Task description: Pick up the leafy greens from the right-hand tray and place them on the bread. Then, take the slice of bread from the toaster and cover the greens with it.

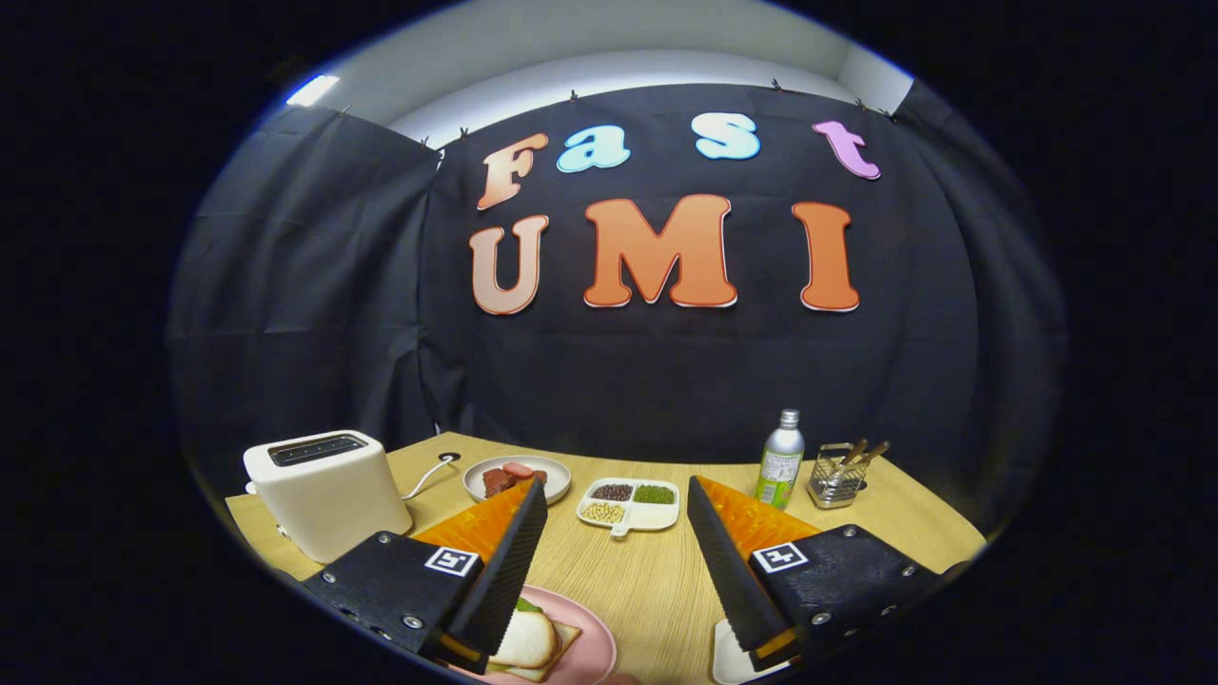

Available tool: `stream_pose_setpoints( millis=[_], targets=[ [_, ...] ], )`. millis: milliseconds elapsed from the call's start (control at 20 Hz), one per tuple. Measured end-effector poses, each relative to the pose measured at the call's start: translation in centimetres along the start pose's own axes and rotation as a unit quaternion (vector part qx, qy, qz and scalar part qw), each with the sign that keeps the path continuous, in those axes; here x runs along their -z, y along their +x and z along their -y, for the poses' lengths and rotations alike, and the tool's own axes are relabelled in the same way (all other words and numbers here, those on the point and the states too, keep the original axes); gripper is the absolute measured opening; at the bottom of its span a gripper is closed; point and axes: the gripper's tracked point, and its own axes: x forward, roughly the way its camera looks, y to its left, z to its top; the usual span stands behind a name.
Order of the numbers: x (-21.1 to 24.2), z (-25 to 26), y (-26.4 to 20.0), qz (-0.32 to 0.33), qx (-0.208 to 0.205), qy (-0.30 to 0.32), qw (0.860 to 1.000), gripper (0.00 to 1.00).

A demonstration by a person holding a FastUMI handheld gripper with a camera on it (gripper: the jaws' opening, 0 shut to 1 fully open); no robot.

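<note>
Gripper (617, 495) fingers spread wide, holding nothing. Near left, pink plate (592, 655) with bread (526, 643), a green scrap seemingly on it. Toaster (325, 492) far left; approach its slot from straight above.

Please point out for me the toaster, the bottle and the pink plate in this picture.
toaster (328, 495), gripper view, on its front wall.
bottle (780, 468), gripper view, on its body above the label.
pink plate (592, 649), gripper view, on its bare rim beside the bread.
</note>
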Motion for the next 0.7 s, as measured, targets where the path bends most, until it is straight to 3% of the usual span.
stream_pose_setpoints(
  millis=[300,700],
  targets=[
    [-3.6,0.2,-1.0,0.062,0.009,-0.015,0.998,0.92],
    [-3.9,0.8,-1.5,0.076,0.015,-0.016,0.997,0.96]
  ],
)
